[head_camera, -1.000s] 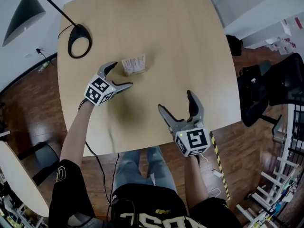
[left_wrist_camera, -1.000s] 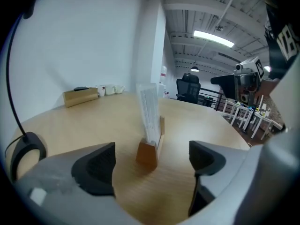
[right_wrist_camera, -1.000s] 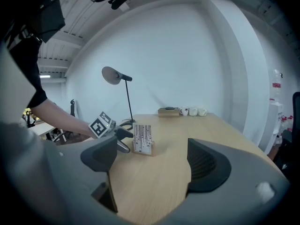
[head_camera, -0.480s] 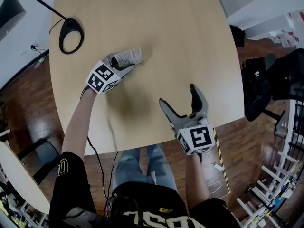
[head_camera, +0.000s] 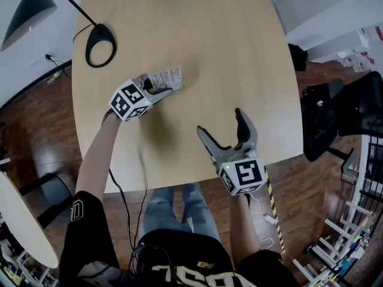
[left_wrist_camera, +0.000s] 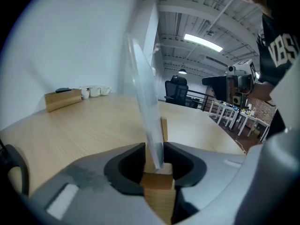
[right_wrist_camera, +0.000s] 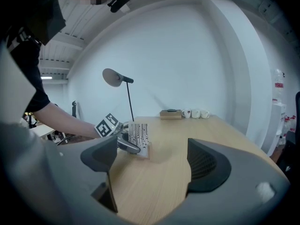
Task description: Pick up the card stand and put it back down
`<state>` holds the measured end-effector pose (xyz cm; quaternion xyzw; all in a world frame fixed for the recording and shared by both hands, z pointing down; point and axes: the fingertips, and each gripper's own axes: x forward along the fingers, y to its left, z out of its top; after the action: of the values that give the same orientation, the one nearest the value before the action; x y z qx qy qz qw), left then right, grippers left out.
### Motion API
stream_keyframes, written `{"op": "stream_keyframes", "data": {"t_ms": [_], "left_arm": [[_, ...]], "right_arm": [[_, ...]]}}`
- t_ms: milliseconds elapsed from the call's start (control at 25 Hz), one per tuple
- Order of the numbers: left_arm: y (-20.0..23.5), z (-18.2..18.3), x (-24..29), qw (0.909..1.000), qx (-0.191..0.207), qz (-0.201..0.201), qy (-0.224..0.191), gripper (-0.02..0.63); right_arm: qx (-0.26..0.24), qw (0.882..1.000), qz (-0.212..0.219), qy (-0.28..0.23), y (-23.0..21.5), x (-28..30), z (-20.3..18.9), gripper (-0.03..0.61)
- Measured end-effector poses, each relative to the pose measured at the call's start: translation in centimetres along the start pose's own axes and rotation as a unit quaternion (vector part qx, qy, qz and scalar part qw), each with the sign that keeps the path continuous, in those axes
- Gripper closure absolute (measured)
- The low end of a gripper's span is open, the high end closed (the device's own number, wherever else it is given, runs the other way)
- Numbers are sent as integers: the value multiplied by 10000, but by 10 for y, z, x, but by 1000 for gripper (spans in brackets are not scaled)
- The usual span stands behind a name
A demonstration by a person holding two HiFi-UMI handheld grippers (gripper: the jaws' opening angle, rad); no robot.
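Note:
The card stand (head_camera: 167, 78), a small wooden block bearing a clear sheet with a printed card, is at the table's left middle. My left gripper (head_camera: 158, 89) has just been closing its jaws and is now shut on it. In the left gripper view the dark pads (left_wrist_camera: 125, 165) press both sides of the wooden block (left_wrist_camera: 157, 186), and the clear sheet (left_wrist_camera: 143, 93) rises between them. Whether the block still touches the table I cannot tell. My right gripper (head_camera: 220, 123) hovers open near the front edge, nothing between its fingers. From the right gripper view the stand (right_wrist_camera: 138, 137) shows ahead, the left gripper (right_wrist_camera: 127, 144) on it.
The light wooden table (head_camera: 239, 52) carries a black lamp base (head_camera: 100, 52) at far left, its shade (head_camera: 27, 14) beyond the edge. A wooden box (right_wrist_camera: 170, 114) and white cups (right_wrist_camera: 194, 113) stand at the far edge. A dark chair (head_camera: 341, 112) stands right of the table.
The left gripper went from open beside the stand to shut on its block, moving a little forward. The right gripper has stayed where it was.

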<state>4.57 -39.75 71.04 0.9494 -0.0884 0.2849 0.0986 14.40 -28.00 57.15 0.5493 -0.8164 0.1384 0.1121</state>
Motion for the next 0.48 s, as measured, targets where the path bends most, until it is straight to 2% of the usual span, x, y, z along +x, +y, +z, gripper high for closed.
{"op": "stream_keyframes", "data": {"t_ms": [240,480], "left_arm": [[-13,53,-57,9994,253,146,-165,485],[-19,129,-139,9932,359,929,-603,483]], "right_arm": [[-101,9993,139,-339,20,-4,42,112],[-182,9964,288,-776,38,-13,89,112]]}}
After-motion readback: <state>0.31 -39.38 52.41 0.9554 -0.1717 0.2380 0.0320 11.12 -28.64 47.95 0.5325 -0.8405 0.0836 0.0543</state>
